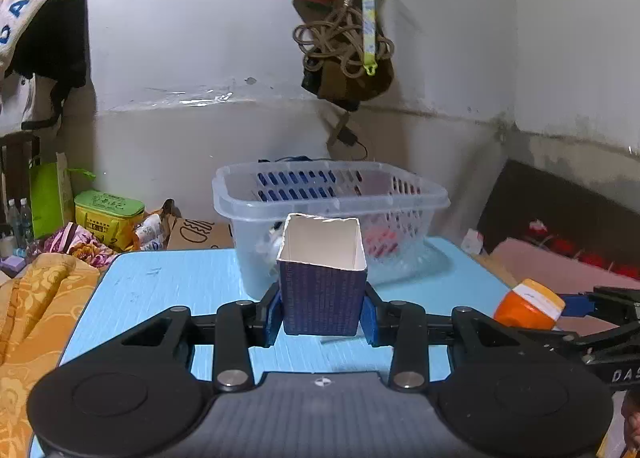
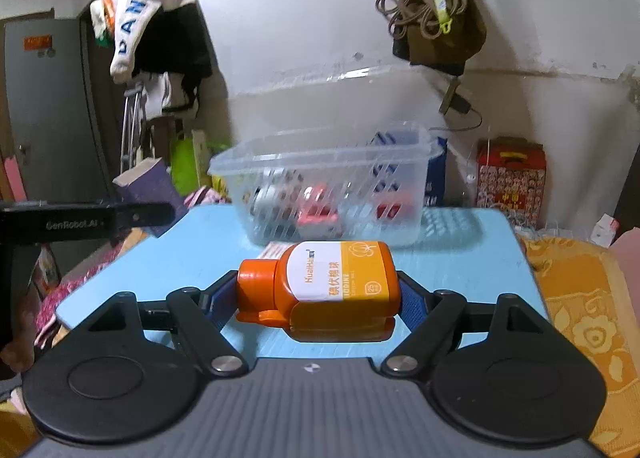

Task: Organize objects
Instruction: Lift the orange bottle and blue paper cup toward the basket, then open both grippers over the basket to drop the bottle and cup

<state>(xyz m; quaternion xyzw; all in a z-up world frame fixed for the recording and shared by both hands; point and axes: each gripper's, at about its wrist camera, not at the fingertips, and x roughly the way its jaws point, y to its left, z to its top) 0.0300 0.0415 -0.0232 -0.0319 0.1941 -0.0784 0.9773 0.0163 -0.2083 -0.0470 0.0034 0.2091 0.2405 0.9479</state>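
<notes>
Clear plastic basket [image 1: 400, 197] with slotted walls and a rolled rim stands at the far side of the light blue desk [image 1: 168, 282], at 12 o'clock from both cameras. Contents seen only through the translucent wall: a red-and-white item, something pale grey or white, a dark blue patch behind the far slots. None can be identified.

Left tongs [image 1: 322, 312]: closed onto a small open-topped carton [image 1: 322, 294], dark blue printed outside, plain white inside, top edge roughly cut. Blue pads press its two side walls. Carton upright, nothing visible inside it, held just in front of the basket, at 6 o'clock from it.

Right tongs [image 2: 318, 298]: closed across an orange plastic bottle [image 2: 332, 286] with an orange flip cap and a white-and-yellow label. Bottle lies sideways between the pads, cap toward 9 o'clock, base toward 3 o'clock, in front of the basket. In the left view the same bottle shows at 3 o'clock, well apart from the carton.

Desk top: matte, fine parallel grain, rounded corners. A pale flat packet [image 2: 272, 250] lies on it between bottle and basket.

Room: white wall, stained along a horizontal band. Brown bag with coiled rope [image 1: 344, 41] hangs at 12 o'clock, above the basket. Orange patterned fabric [image 1: 28, 322] at 9 o'clock in the left view. Red printed box [image 2: 510, 177] by the wall at 2 o'clock in the right view.
</notes>
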